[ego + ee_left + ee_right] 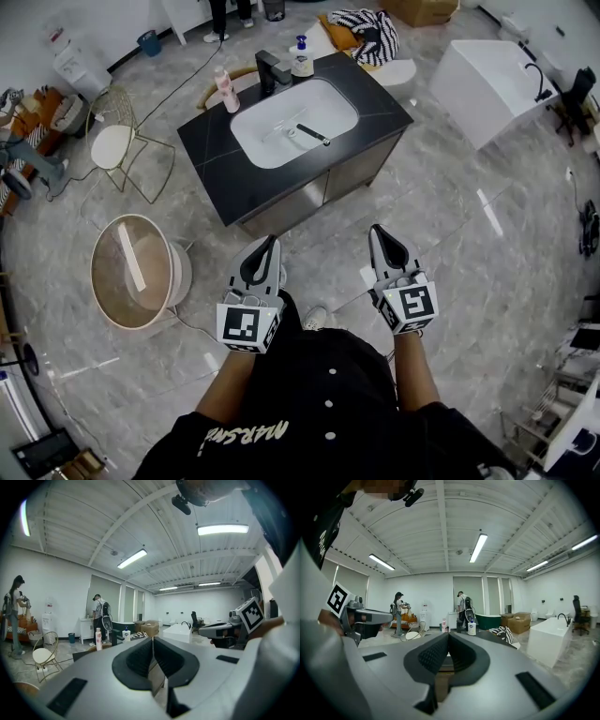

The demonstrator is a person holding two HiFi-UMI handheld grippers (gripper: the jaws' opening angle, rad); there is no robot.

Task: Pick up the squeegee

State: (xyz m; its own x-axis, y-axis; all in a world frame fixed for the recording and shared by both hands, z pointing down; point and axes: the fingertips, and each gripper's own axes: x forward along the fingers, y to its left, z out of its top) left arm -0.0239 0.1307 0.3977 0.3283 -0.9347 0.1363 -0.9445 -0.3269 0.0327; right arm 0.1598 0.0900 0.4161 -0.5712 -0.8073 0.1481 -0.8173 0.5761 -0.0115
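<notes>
Nearest the camera, the left gripper [272, 244] and the right gripper [376, 231] are held side by side over the marbled floor [450, 272], both pointing toward a vanity. Each gripper has its jaws pressed together with nothing between them; the left gripper view and the right gripper view both show the ribbed pads meeting in a single seam.

Ahead of the gripper tips stands the vanity with its black tabletop [211, 150] and a white basin [272, 145] sunk into it. The squeegee [314, 135] lies inside the basin, toward its right side, its dark handle angled across the white bottom, well apart from both grippers.

At the far edge of the tabletop a black faucet [272, 70] rises behind the basin, with a pink bottle [226, 91] to its left and a pump bottle [301, 58] to its right.

Off to the left sit a round glass side table [131, 272] and a wire chair [112, 141]; a white bathtub [487, 80] stands to the right.
</notes>
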